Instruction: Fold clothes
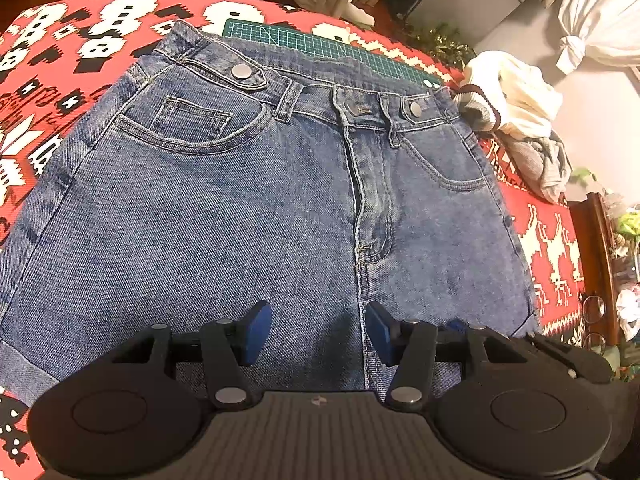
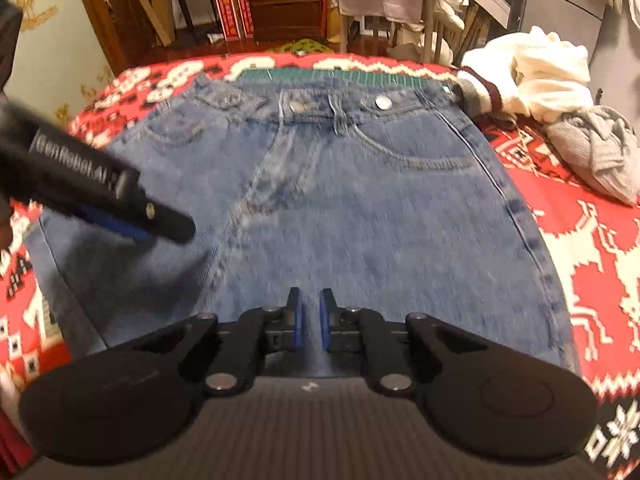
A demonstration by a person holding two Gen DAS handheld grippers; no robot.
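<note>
Though flat, jeans beneath fingers.

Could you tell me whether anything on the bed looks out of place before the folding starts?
Mostly tidy: the blue denim shorts lie flat, front up. One oddity: a green gridded cutting mat sits under their waistband, and a crumpled cream and grey clothes pile crowds the far corner.
</note>
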